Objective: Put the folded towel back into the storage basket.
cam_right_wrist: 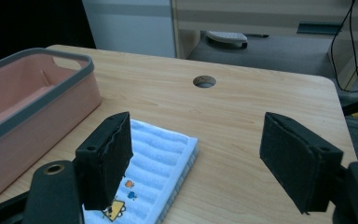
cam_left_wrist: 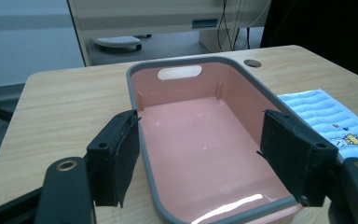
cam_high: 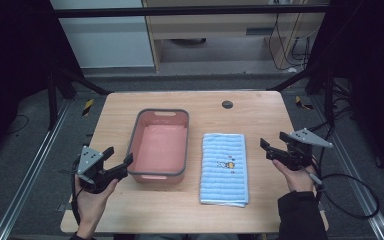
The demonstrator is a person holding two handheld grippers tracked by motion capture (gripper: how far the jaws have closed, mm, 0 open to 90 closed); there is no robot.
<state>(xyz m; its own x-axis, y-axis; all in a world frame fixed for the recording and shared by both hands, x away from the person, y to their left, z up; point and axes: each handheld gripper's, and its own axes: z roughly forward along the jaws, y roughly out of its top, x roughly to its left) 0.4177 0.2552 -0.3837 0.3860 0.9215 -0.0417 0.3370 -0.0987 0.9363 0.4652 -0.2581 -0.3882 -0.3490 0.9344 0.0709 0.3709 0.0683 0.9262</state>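
Note:
A pink basin with a grey rim (cam_high: 140, 129) stands empty at the middle of the wooden table (cam_high: 260, 112). To its right lies a folded light-blue striped towel (cam_high: 224, 167) with a small cartoon print. My left gripper (cam_high: 119, 159) hovers open at the basin's near left corner, its jaws wide apart with nothing between them; the basin's rim (cam_left_wrist: 142, 154) runs beside its left pad. My right gripper (cam_high: 274, 144) stays open just right of the towel (cam_right_wrist: 156, 158), also holding nothing.
A round cable hole (cam_high: 227, 104) sits in the table near its far edge. Dark frame legs and floor rails flank the table. A black cable (cam_high: 352, 197) trails off the right gripper. Bare wood lies in front of the basin and towel.

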